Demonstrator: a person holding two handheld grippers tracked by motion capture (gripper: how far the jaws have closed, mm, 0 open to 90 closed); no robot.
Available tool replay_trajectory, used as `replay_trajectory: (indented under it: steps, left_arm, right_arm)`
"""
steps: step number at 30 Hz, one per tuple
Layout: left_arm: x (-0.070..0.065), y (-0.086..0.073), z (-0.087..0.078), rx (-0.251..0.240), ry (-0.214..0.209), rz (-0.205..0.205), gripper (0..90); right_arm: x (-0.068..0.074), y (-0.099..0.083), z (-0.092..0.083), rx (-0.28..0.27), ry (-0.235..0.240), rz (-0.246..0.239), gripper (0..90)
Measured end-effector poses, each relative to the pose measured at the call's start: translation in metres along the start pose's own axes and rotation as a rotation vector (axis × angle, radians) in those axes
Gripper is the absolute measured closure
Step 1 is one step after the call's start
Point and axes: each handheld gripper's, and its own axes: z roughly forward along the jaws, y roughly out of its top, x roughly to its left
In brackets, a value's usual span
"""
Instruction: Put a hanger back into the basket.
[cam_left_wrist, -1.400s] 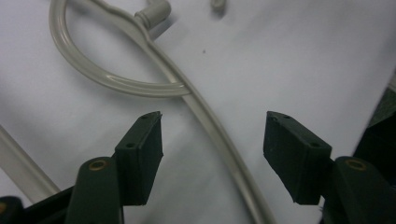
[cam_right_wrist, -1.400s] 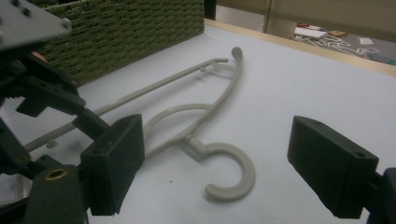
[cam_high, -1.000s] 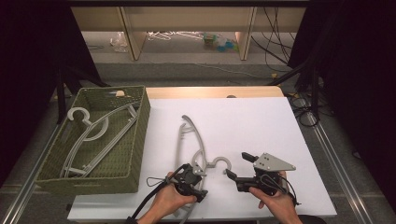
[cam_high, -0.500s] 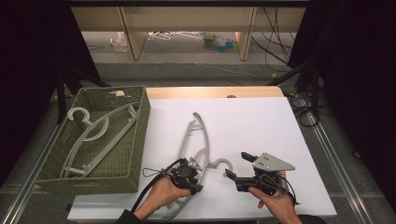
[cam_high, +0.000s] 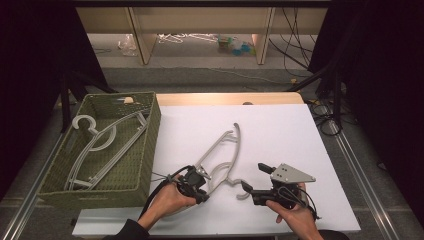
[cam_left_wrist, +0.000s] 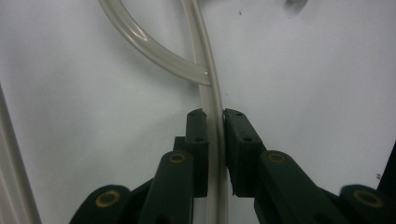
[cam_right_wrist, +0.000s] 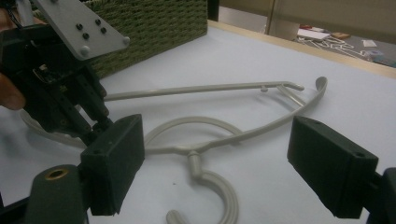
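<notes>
While lying on the white table, thin grey plastic hanger pinched by just-closed left gripper; right gripper wide apart, holding nothing.

A white sheet is covering most of the table, and a strip of bare wood is showing along the far edge. A green woven basket is sitting at the left edge, reaching from near the far edge almost to the near one, its right wall overlapping the sheet. A pale grey plastic hanger is lying flat on the sheet in the near half, its hook curling toward the near edge and its arms stretching toward the far edge.
</notes>
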Motion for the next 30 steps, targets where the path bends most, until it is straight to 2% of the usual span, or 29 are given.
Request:
replay_trajectory:
  steps: [2, 5, 6, 8, 9, 12, 14, 15, 18, 19, 20, 21, 22, 23, 25, 26, 27, 30]
  left_arm:
    - [0.000, 0.003, 0.002, -0.005, 0.003, -0.019, 75.5]
    - [0.003, 0.007, 0.004, -0.019, 0.003, -0.017, 71.8]
    - [0.003, 0.008, 0.005, -0.019, 0.004, -0.031, 71.8]
    - [0.006, 0.010, 0.006, -0.010, 0.006, -0.014, 77.3]
    - [0.007, 0.010, 0.006, -0.010, -0.001, -0.029, 79.4]
    - [0.010, 0.009, 0.006, -0.019, -0.017, -0.039, 79.9]
    - [0.010, 0.009, 0.005, -0.021, -0.017, -0.031, 80.2]
    - [0.011, 0.009, 0.005, -0.022, -0.023, -0.028, 80.5]
    - [0.016, 0.006, 0.001, -0.046, -0.053, -0.033, 81.0]
    - [0.017, 0.006, -0.002, -0.052, -0.055, -0.043, 81.1]
    - [0.021, 0.006, -0.007, -0.061, -0.053, -0.032, 81.0]
    - [0.025, 0.007, -0.011, -0.079, -0.050, -0.038, 81.0]
    - [0.026, 0.007, -0.015, -0.108, -0.057, -0.077, 81.1]
    - [0.028, 0.006, -0.018, -0.158, -0.071, -0.120, 81.0]
    - [0.036, 0.005, -0.027, -0.177, -0.092, -0.135, 81.0]
    - [0.038, 0.004, -0.030, -0.205, -0.089, -0.158, 81.0]
    - [0.038, 0.004, -0.033, -0.223, -0.079, -0.190, 81.0]
    - [0.044, 0.002, -0.042, -0.277, -0.093, -0.236, 81.0]
  right_arm:
    - [0.000, 0.000, 0.000, -0.005, -0.007, -0.002, 19.9]
    - [0.000, 0.000, 0.001, 0.001, 0.002, 0.000, 19.9]
    - [0.000, 0.000, 0.001, -0.007, -0.009, -0.003, 19.9]
    - [0.001, 0.001, 0.002, -0.010, 0.003, 0.002, 19.9]
    - [0.000, 0.000, 0.002, -0.002, 0.000, -0.002, 19.9]
    - [0.000, 0.000, 0.001, 0.001, 0.002, 0.000, 19.9]
    - [0.001, 0.001, 0.002, -0.009, -0.005, -0.001, 19.9]
    - [0.001, 0.000, 0.003, -0.010, 0.006, 0.001, 19.9]
    - [0.001, 0.001, 0.001, -0.003, 0.008, 0.000, 19.9]
    - [0.001, 0.001, 0.001, -0.009, 0.003, 0.000, 19.9]
    - [0.000, 0.001, 0.000, -0.007, -0.007, -0.004, 20.0]
    - [-0.001, 0.001, 0.000, -0.006, 0.001, -0.002, 20.0]
    - [-0.001, 0.000, 0.001, -0.013, 0.007, 0.006, 20.0]
    - [-0.001, 0.001, 0.000, -0.010, -0.004, 0.000, 20.0]
    - [-0.001, 0.002, -0.001, -0.028, -0.006, -0.004, 20.2]
    - [0.000, 0.002, 0.000, -0.040, -0.001, -0.001, 20.3]
    - [0.000, 0.002, -0.001, -0.029, -0.003, -0.005, 20.6]
    - [0.000, 0.005, -0.005, -0.066, -0.022, -0.001, 22.2]
